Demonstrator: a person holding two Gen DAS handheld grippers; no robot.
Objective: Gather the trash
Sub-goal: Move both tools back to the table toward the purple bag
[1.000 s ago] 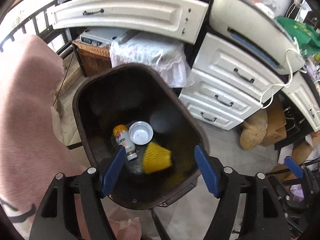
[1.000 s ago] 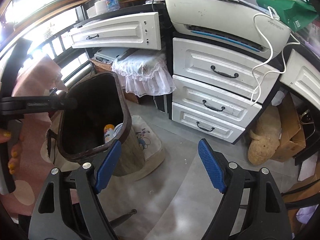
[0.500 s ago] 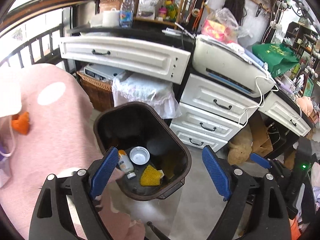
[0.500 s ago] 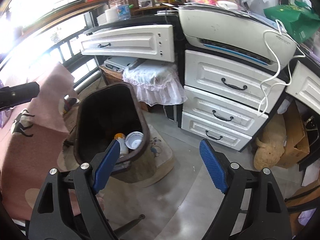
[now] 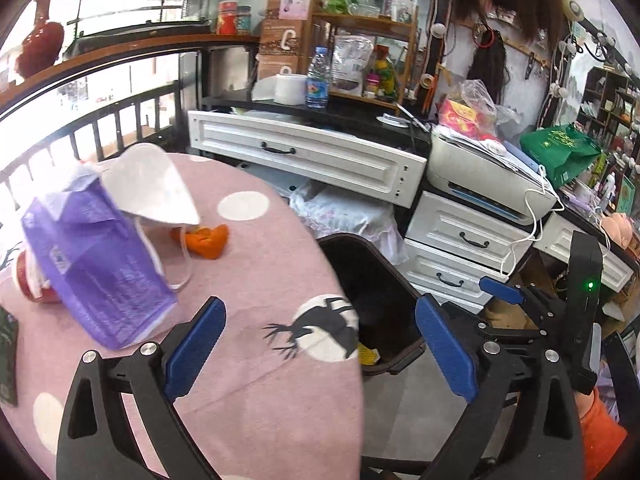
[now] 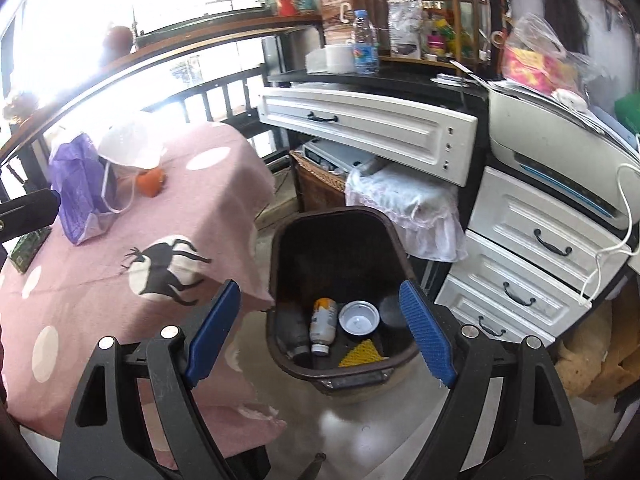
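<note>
A dark brown trash bin (image 6: 286, 240) stands on the floor beside the pink-clothed table (image 6: 120, 300). It holds a small bottle (image 6: 323, 322), a white cup (image 6: 359, 317) and yellow netting (image 6: 361, 354). On the table lie a purple bag (image 5: 96, 264), a white face mask (image 5: 148, 188), an orange peel (image 5: 206, 240) and a red can (image 5: 28, 280). My left gripper (image 5: 320, 344) is open and empty over the table's right edge. My right gripper (image 6: 320, 332) is open and empty above the bin.
White drawers (image 6: 520, 248) and a printer (image 6: 560, 160) stand behind the bin (image 5: 380, 292). A wicker basket (image 6: 316, 184) sits under an open drawer (image 6: 368, 128). A black railing (image 5: 100, 128) runs behind the table. A dark card (image 6: 28, 246) lies at the table's left.
Both grippers have risen and pulled back from the bin. The left one has swung left over the table, so the bag, mask and peel came into view. Both stayed open.
</note>
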